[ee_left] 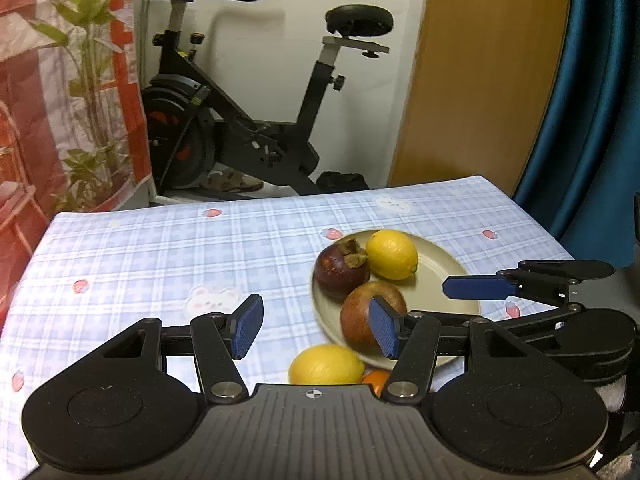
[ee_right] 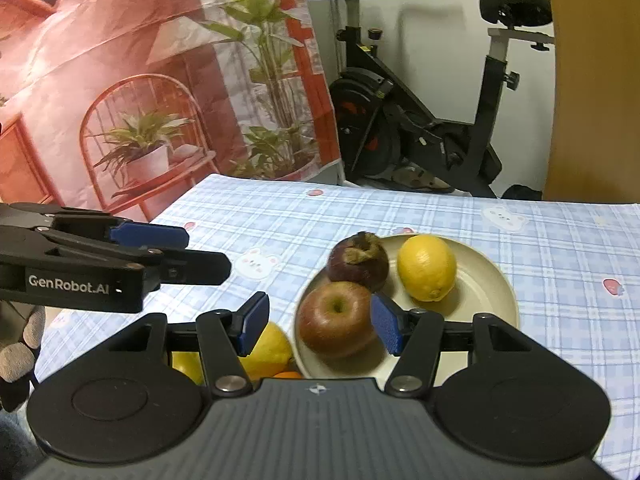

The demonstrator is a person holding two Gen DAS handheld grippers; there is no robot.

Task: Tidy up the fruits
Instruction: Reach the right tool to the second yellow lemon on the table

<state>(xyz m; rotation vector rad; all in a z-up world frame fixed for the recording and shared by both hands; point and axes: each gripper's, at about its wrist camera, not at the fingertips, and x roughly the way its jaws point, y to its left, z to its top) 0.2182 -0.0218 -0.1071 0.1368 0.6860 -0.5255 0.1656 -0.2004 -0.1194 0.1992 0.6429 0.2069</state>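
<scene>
On the bench [ee_left: 160,248], seen from the left wrist, a checked blue cloth with strawberry and bunny prints covers the top, and a pale plate [ee_left: 448,268] sits toward the right. The plate holds a dark mangosteen [ee_left: 340,272], a lemon [ee_left: 392,254] touching it at the far side, and a red apple [ee_left: 364,312] at the near rim. Off the plate, just beside its near edge, lie a second lemon [ee_left: 326,364] and an orange fruit [ee_left: 376,380], mostly hidden behind the gripper body. The left gripper [ee_left: 316,328] hangs above the cloth with its jaws spread and nothing between them; its right blue pad overlaps the apple in the picture, but I cannot tell if it touches. The right gripper [ee_left: 480,288] reaches in from the right over the plate's edge. An exercise bike [ee_left: 248,128] stands behind the bench.

From the right wrist, the same plate [ee_right: 492,284] lies ahead, with the apple [ee_right: 336,316] nearest, the mangosteen [ee_right: 358,260] behind it and the lemon [ee_right: 426,266] to the right. The second lemon [ee_right: 272,350] rests on the cloth left of the plate, with a sliver of the orange fruit [ee_right: 286,375] beside it. The right gripper [ee_right: 320,326] has its jaws spread and empty. The left gripper [ee_right: 160,236] enters from the left, a gloved hand [ee_right: 20,348] below it.
</scene>
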